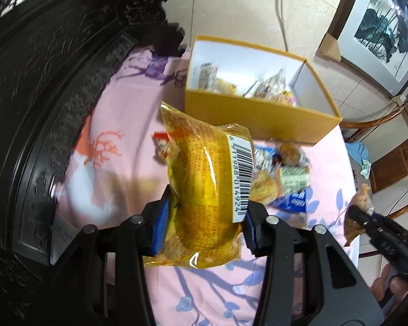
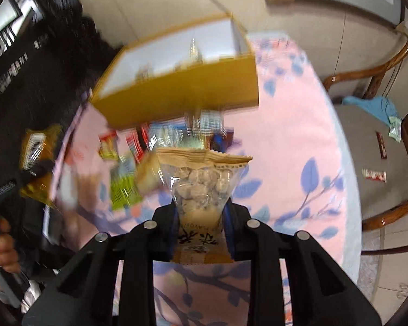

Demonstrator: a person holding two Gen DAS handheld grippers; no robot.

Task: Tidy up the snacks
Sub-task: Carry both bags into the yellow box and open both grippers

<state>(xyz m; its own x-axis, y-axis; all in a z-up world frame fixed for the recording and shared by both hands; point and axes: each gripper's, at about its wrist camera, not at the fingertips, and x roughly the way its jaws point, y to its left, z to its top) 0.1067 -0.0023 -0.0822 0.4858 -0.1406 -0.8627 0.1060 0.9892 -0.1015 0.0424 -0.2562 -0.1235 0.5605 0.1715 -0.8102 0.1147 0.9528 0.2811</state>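
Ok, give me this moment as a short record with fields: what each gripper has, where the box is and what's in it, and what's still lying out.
left gripper: shut on yellow packet, barcode facing the camera
right gripper: shut on clear bag of pale lumps
box: yellow, open top, on the pink cloth ahead of both grippers
box contents: several packets already inside
loose snacks: small pile on the cloth just in front of the box
floor: two wrappers beside the chair
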